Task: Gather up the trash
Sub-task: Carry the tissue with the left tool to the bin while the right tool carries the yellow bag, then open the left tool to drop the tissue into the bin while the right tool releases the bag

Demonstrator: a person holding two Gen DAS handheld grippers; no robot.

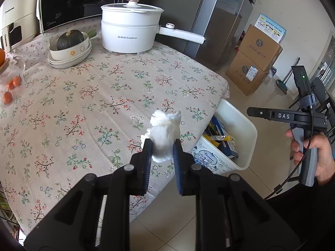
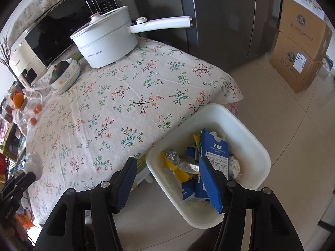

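Note:
My left gripper (image 1: 161,146) is shut on a crumpled white tissue (image 1: 165,128) and holds it above the near edge of the floral tablecloth (image 1: 94,96). The tissue also shows in the right wrist view (image 2: 33,164), at the far left. A white trash bin (image 2: 240,125) stands on the floor beside the table, holding a blue carton (image 2: 213,148), foil and wrappers. The bin also shows in the left wrist view (image 1: 245,133), right of the tissue. My right gripper (image 2: 167,179) is open and empty above the bin's near left rim. It shows in the left wrist view (image 1: 259,113), held at the right.
A white electric pot (image 1: 130,29) with a long handle stands at the table's back. A bowl with a green squash (image 1: 70,42), oranges (image 1: 10,87) and a microwave (image 1: 83,0) are at the back left. Stacked cardboard boxes (image 1: 255,60) and a grey fridge (image 2: 219,16) stand beyond the table.

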